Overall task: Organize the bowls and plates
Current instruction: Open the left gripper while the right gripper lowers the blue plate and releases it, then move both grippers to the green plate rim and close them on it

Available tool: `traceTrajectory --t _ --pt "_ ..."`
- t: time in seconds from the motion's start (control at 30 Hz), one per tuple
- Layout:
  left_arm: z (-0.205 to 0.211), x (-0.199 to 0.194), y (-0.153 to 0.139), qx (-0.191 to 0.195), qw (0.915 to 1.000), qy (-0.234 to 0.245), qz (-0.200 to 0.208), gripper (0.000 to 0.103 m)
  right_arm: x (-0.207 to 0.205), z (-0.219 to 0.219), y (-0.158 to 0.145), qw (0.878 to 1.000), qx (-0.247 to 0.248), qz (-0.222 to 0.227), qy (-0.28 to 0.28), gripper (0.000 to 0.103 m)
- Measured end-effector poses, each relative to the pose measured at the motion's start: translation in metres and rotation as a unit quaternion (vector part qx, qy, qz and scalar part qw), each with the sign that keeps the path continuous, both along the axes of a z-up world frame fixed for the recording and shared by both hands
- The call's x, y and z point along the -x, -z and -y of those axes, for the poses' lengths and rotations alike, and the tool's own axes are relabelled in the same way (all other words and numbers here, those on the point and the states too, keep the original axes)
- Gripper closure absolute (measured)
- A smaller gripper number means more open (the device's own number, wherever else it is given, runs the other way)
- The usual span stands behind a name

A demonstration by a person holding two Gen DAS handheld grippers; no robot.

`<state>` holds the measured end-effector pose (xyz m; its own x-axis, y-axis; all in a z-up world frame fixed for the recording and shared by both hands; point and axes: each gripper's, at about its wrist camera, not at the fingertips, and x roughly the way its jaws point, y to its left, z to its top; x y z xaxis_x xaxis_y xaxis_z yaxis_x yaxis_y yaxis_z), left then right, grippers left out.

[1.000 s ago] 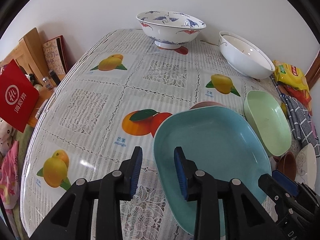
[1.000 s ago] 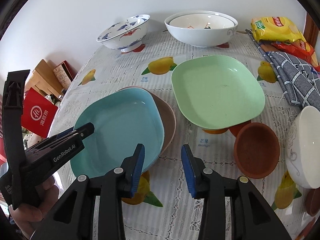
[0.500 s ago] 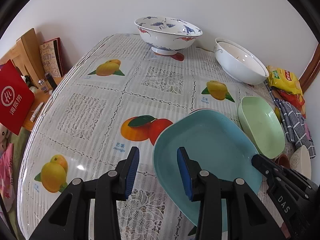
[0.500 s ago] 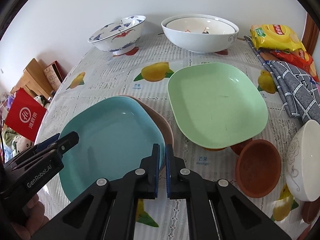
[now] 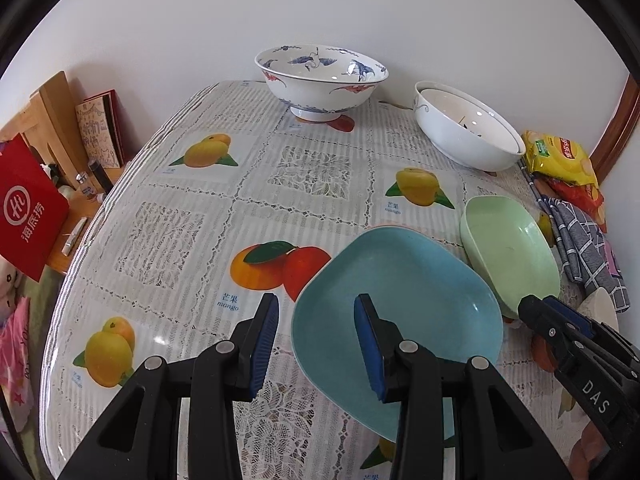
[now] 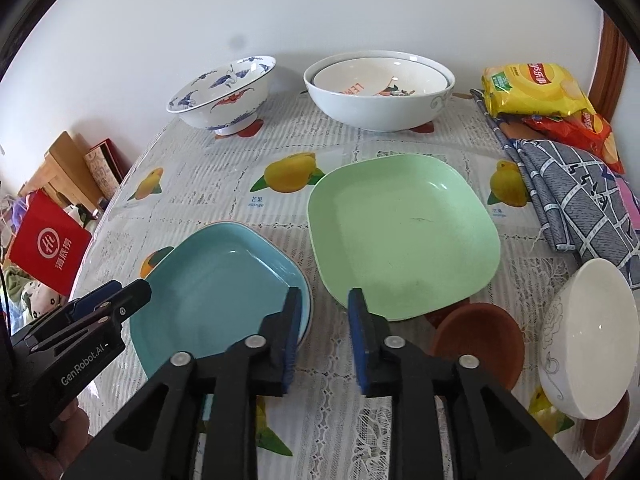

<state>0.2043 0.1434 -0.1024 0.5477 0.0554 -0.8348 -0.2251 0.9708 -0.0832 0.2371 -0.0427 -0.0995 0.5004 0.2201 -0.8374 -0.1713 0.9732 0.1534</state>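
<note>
Right now both tools are empty. The left gripper [image 5: 316, 344] has its jaws spread wide over the near edge of the blue plate [image 5: 400, 312], gripping nothing; the right gripper [image 6: 322, 340] is also parted, hanging just above the gap between the blue plate [image 6: 216, 288] and the green plate [image 6: 400, 232], holding nothing either.

The blue plate lies flat on the table [image 5: 200, 220], seemingly on top of a paler plate whose rim peeks out along its edge. The green plate sits just beside it, its near corner propped on a small brown dish [image 6: 478, 340]. Two white bowls [image 6: 380, 88] are nested at the back near a blue-patterned bowl [image 6: 224, 96], and another white bowl [image 6: 588, 340] rests at the right.

I'd say the plate stacking is partway done, with the green one next. That calls for the right gripper to close on the green plate's near rim, lift it clear of the brown dish, and set it down level on the blue one.
</note>
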Motion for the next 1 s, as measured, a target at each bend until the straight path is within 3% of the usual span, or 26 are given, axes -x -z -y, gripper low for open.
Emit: traceTrajectory --t 0.1,0.4,0.63,0.73,0.87,1.0 --pt "0.01 0.003 -0.007 -0.001 0.9999 0.009 0.008 0.066 0.007 0.017 -0.009 1.0 0.005 0.011 0.02 0.051" --pt "0.051 0.004 -0.03 -0.003 0.9984 0.048 0.031 0.066 0.021 0.068 -0.029 0.998 0.012 0.029 0.059 0.03" --pt "0.077 -0.004 -0.041 -0.004 0.9972 0.065 0.036 0.066 0.034 0.092 -0.036 0.997 0.006 0.065 0.05 0.029" --pt "0.082 -0.008 -0.044 -0.001 0.9973 0.061 0.041 0.066 0.039 0.093 -0.042 0.994 0.031 0.094 0.038 0.029" --pt "0.087 -0.012 -0.045 0.0 0.9972 0.058 0.047 0.066 0.034 0.096 -0.038 0.994 0.057 0.088 0.023 0.029" --pt "0.095 -0.017 -0.046 -0.007 0.9963 0.069 0.052 0.066 0.028 0.104 -0.035 0.997 0.029 0.072 0.031 0.029"
